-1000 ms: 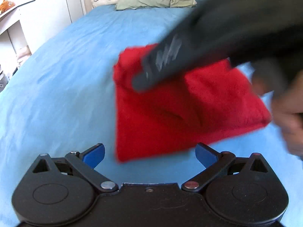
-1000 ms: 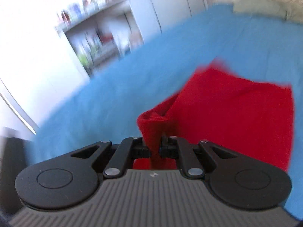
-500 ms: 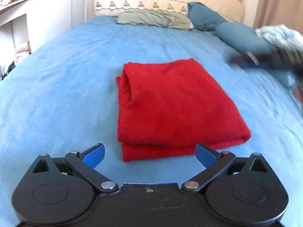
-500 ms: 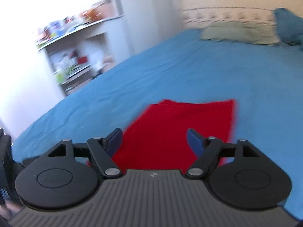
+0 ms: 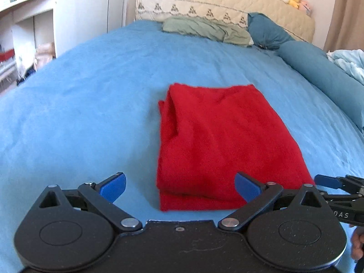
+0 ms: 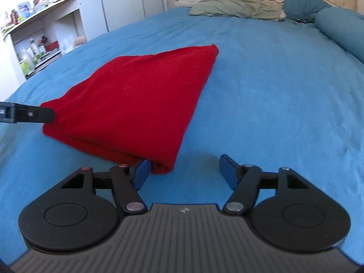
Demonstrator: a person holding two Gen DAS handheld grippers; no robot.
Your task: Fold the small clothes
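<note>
On the bed, left wrist view:
- Cloth: a red cloth (image 5: 218,141) lies folded into a flat stack of layers on the blue bed (image 5: 79,113), near its middle, with the layered edge toward the camera.
- Left claw: the left gripper (image 5: 179,187) hangs just short of the near edge, fingers spread wide; the cloth sits ahead of them and nothing is pinched.
- Right claw seen from here: the right gripper (image 5: 327,183) shows at the right edge, beside the cloth's near right corner, with part of a hand (image 5: 357,243) below it.
- Far end: a green pillow (image 5: 204,30) and a teal bolster (image 5: 318,72) lie well apart from the cloth.

On the bed, right wrist view:
- Cloth: the same cloth (image 6: 141,104) fills the left half, its near corner reaching down to the claw.
- Right claw: the right gripper (image 6: 185,174) is released, its jaws having just been drawing together from a wider spread; the cloth's corner lies against the left finger (image 6: 142,173), but the gap between the pads holds only sheet.
- Left claw seen from here: a black finger (image 6: 34,113) of the left gripper sits at the cloth's left corner.

Step, as I judge it:
- Stage: 1 fold looks laid down and let go; both claws are at the near edge, 1 per corner.
- Next move: each claw would need to close on its corner through all layers, then lift together and carry the edge over evenly so the stack does not skew.
</note>
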